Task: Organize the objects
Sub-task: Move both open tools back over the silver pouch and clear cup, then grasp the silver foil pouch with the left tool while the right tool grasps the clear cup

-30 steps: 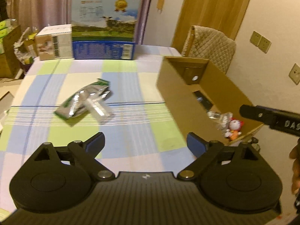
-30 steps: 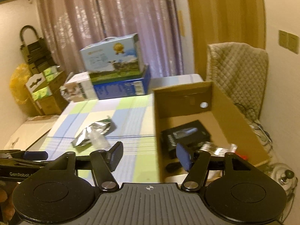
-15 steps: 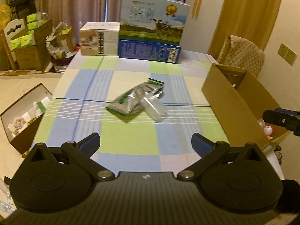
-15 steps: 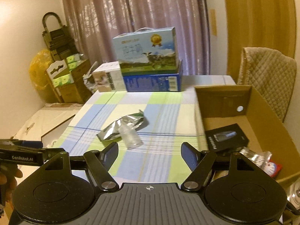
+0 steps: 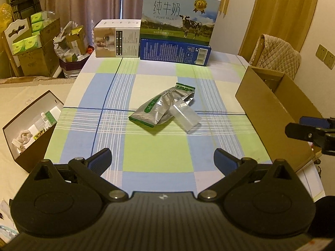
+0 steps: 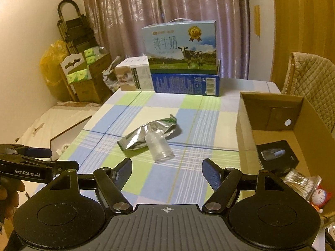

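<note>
Both grippers hover empty over the checked worktop (image 5: pixel 159 146), w/ a foil pouch & clear bottle lying mid-cloth.

Left gripper (image 5: pixel 162 160): fingers spread wide, nothing btwn them, over the near green/blue squares. Right gripper (image 6: pixel 167 170): fingers apart, not as wide, also empty; the clear bottle (image 6: pixel 159 146) lies on its side just beyond the tips, not touched. Silver foil pouch (image 5: pixel 161 106) w/ green trim lies flat mid-worktop, bottle resting against/over its right end. Cardboard box (image 6: pixel 272 115) sits open on the worktop's right edge; inside: small black box (image 6: pixel 276 156), pack of cotton swabs (image 6: pixel 301 179), little blue-white toy figure (image 6: pixel 320 196). Far end of worktop: milk carton (image 5: pixel 178 16) stacked on a blue box (image 5: pixel 173 51), white box (image 5: pixel 117 38) beside them. A hand (image 6: pixel 10 196) shows at lower left, under the left gripper's handle.
</note>
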The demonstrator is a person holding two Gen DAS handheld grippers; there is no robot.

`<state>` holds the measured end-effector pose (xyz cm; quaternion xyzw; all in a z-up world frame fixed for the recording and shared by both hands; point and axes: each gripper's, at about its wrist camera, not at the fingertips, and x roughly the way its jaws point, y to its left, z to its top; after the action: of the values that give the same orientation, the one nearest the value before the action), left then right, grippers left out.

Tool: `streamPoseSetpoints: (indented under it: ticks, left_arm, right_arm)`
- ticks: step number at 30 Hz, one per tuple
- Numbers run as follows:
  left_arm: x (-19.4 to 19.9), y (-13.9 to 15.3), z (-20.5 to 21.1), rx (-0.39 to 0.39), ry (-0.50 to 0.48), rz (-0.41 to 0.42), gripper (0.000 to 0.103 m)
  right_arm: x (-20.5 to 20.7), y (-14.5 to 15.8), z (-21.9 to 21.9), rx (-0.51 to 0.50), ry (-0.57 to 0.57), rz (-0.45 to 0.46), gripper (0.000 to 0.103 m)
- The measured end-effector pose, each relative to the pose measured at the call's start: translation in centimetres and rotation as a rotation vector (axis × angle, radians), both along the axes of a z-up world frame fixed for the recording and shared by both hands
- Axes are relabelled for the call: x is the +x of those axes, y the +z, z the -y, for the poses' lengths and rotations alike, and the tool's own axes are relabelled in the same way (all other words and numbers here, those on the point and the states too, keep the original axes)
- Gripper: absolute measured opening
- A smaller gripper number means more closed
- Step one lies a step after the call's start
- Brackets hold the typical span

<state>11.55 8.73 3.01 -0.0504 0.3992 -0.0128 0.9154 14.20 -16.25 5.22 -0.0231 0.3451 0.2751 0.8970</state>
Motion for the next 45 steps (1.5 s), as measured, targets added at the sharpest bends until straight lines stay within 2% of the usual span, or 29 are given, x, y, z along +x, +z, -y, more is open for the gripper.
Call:
streamPoseSetpoints:
  ticks: [6,16,24,32,36,45]
  left_arm:
    - [1.4,-1.1,-0.8,0.01,-0.019,-0.011,0.102]
    - [7.0,-3.8,-2.6,0.123,-0.095,-0.022,0.102]
    - [12.3,-6.5,-4.4,0.134,-0.174,-0.049,0.102]
    - [15.7,-9.1,-5.3,0.131,-0.24,-0.069,0.102]
    - [16.8,-9.8,-5.6,0.146,-0.258,-0.072,0.102]
    - [18.2,-10.5,-5.9,0.143,-0.289,-0.069,0.102]
  right_arm:
    - [1.4,-1.4,-1.7,-0.021,0.035,-0.009,0.071]
    - [6.2,-5.8,-5.5,-0.061,0.128,-0.022,0.071]
    - [10.6,-10.3,-9.0,-0.122,0.232,0.001,0.071]
    - [13.7,-14.7,-11.6,-0.183,0.298,0.008,0.071]
    - [15.0,-16.0,-12.6,-0.201,0.298,0.008,0.071]
    - [16.8,-16.9,-14.1,-0.234,0.303,-0.004,0.069]
